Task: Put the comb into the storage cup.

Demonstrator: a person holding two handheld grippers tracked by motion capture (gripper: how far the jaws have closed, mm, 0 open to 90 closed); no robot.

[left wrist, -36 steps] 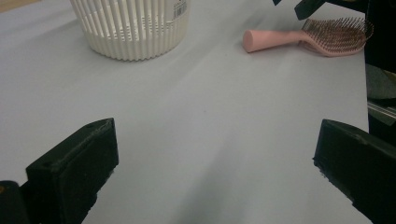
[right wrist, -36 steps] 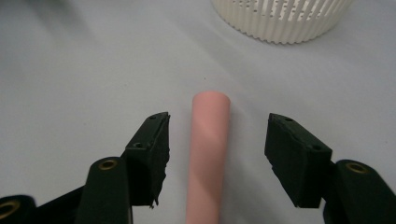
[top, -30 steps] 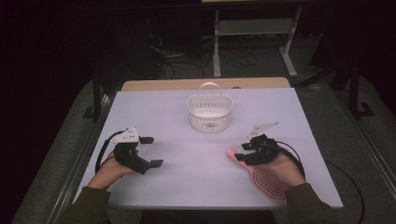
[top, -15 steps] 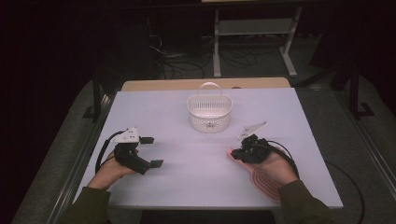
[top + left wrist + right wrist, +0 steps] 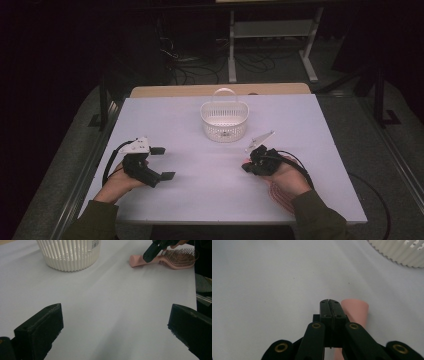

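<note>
Left gripper view | hairbrush [image 5: 172,261] lies flat, handle toward basket [image 5: 70,255] | right jaws closed beside handle, seemingly empty | left jaws wide, empty

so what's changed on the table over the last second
The right gripper slid left along the pink hairbrush toward its handle end, and its jaws have just been closing; they now meet, with the handle beside them, not between. The left gripper stayed open and still; the white basket unmoved.

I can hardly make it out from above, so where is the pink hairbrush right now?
The pink hairbrush lies on the white table at its right side, under the right gripper, nearer the person than the white basket.
</note>
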